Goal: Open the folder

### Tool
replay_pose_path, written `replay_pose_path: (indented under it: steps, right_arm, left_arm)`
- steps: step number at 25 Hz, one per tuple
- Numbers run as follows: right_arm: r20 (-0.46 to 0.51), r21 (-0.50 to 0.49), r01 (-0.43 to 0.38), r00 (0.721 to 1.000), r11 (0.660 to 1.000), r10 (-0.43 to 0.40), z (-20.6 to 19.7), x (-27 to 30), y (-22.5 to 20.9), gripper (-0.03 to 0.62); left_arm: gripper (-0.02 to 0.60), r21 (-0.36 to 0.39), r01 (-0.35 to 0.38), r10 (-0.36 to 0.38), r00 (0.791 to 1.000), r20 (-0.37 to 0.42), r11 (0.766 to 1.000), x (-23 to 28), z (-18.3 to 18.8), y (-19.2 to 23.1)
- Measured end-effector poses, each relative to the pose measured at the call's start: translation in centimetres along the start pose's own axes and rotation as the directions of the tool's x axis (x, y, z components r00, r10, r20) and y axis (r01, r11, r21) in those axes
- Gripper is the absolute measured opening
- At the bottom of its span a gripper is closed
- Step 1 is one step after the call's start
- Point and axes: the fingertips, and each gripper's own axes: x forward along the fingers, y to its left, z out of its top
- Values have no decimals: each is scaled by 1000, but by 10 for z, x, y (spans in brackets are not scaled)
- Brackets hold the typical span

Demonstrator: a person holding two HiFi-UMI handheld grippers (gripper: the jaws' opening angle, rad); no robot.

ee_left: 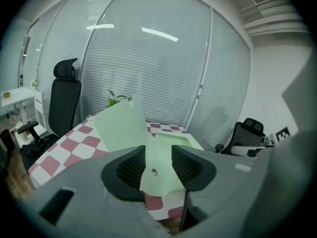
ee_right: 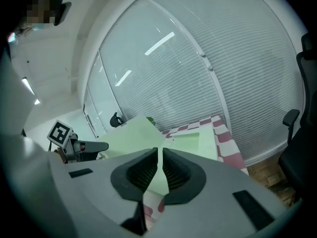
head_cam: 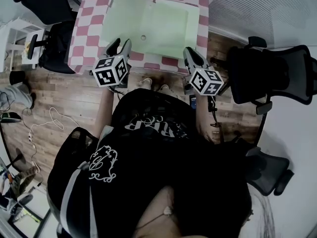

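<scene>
Finding: the folder (head_cam: 166, 29) lies on the checked tabletop (head_cam: 83, 36), at its near half, and is already open. Its front cover (ee_left: 119, 125) is swung off to the left and stands tilted, not flat. The inner leaf lies flat to the right.

Left gripper (head_cam: 120, 44): it hangs at the near tabletop edge, apart from the folder. Its fingers (ee_left: 130, 167) stand moderately apart and hold nothing; the folder only shows beyond the gap.

Right gripper (head_cam: 190, 53): it is at the near edge, just beside the folder's near right corner. Its fingers (ee_right: 139, 175) are drawn almost together to a thin slit, with nothing gripped.

Assessment: the opening appears done. At most, laying the cover fully flat remains.
</scene>
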Motion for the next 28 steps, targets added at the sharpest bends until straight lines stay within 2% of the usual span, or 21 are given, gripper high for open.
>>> replay_pose_path:
  steps: [5, 9, 17, 22, 28]
  right_arm:
    - [19, 4, -17, 1000, 1000, 17, 0, -23, -4, 29]
    - [23, 11, -37, 999, 999, 37, -7, -44, -8, 29]
    - [-17, 15, -57, 998, 998, 57, -38, -70, -11, 29]
    - [-45, 5, -72, 996, 997, 72, -54, -72, -2, 29]
    - [-40, -19, -78, 996, 997, 77, -53, -73, 13, 29]
  left_arm:
    - [172, -11, 116, -116, 993, 22, 993, 1, -8, -50]
    - [152, 15, 165, -166, 986, 29, 986, -1, -19, -87]
    - [140, 49, 188, -188, 982, 6, 981, -15, -44, -125]
    - [120, 76, 202, -202, 979, -3, 976, -27, -56, -131]
    - [91, 100, 227, -230, 973, 14, 969, -43, -59, -133]
